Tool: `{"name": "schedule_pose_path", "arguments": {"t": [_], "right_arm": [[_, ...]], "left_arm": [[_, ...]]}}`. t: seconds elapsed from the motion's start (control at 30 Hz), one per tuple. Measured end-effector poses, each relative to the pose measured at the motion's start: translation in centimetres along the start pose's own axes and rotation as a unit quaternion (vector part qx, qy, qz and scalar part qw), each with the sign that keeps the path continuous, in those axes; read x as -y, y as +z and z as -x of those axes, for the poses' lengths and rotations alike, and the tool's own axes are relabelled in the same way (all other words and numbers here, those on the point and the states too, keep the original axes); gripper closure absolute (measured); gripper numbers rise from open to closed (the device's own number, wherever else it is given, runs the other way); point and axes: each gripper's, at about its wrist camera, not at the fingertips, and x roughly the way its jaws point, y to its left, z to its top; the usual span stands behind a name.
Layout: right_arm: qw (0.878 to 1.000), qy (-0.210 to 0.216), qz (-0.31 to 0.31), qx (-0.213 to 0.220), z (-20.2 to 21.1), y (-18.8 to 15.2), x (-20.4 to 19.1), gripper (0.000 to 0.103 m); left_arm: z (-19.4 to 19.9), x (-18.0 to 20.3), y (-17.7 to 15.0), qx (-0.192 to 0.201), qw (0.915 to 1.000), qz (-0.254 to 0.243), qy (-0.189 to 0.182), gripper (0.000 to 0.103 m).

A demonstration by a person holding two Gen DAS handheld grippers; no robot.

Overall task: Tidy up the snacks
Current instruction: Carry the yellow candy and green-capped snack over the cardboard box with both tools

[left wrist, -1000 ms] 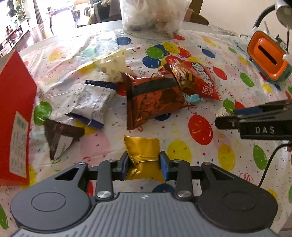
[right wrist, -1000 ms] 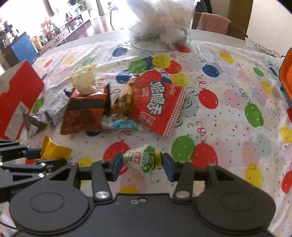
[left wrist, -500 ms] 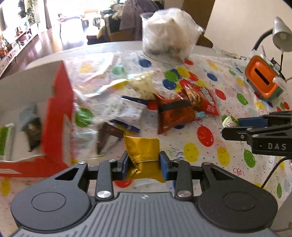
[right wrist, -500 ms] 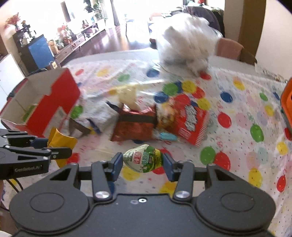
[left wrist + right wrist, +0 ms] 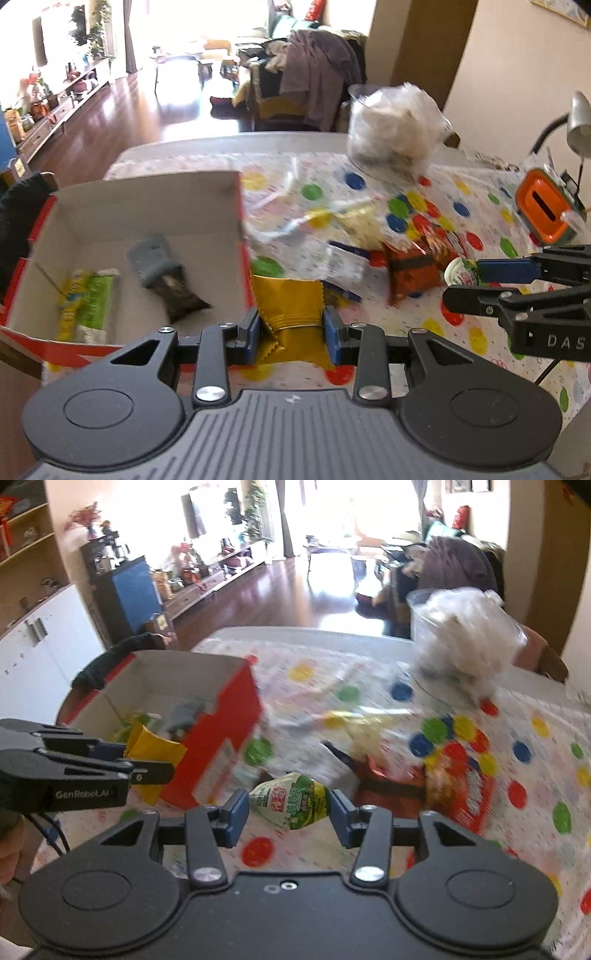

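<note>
My left gripper (image 5: 291,328) is shut on a gold foil snack packet (image 5: 290,306), held above the table beside the right wall of the open red box (image 5: 242,218). The box holds a green-yellow bar (image 5: 88,302) and a dark grey packet (image 5: 166,277). My right gripper (image 5: 290,808) is shut on a green-and-white wrapped snack (image 5: 291,801), held above the table right of the box (image 5: 225,731). The left gripper and its gold packet (image 5: 155,749) show at the left in the right wrist view. Several snack packets lie on the tablecloth, among them an orange-brown packet (image 5: 413,273) and a red bag (image 5: 465,786).
A clear plastic bag of white stuff (image 5: 395,129) stands at the table's far edge. An orange and green device (image 5: 546,210) and a desk lamp (image 5: 576,118) stand at the right. A loose clear film (image 5: 291,210) lies behind the snacks.
Both grippers have risen and moved left with their snacks. The red box's inside has come into full view under the left gripper.
</note>
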Motion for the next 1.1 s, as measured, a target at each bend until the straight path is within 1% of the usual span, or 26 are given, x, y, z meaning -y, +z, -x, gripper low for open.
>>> {"name": "schedule_pose_path", "arguments": {"t": [0.2, 0.37, 0.53, 0.77, 0.97, 1.1], "right_arm": [[0.999, 0.019, 0.023, 0.017, -0.9, 2.5, -4.0, 0.057], [0.998, 0.034, 0.039, 0.028, -2.5, 4.8, -7.5, 0.057], [0.998, 0.039, 0.044, 0.024, -4.9, 6.7, -9.9, 0.057], [0.998, 0.038, 0.054, 0.002, -8.7, 8.4, -13.0, 0.057], [0.997, 0.025, 0.067, -0.017, -12.6, 9.7, -14.8, 0.057], [0.998, 0.017, 0.052, -0.043, -15.8, 10.3, -14.8, 0.057]], "left_arm": [[2.2, -4.3, 1.2, 0.022, 0.9994, 0.012, 0.023, 0.069], [3.5, -8.0, 2.4, 0.036, 0.9981, 0.024, 0.043, 0.069], [4.0, -11.5, 3.3, 0.04, 0.9971, 0.028, 0.059, 0.069], [1.8, -16.2, 4.1, 0.015, 0.9955, 0.031, 0.088, 0.069], [-0.8, -19.3, 4.9, -0.015, 0.9951, 0.033, 0.091, 0.069], [-2.7, -20.3, 5.4, -0.034, 0.9952, 0.024, 0.089, 0.069]]}}
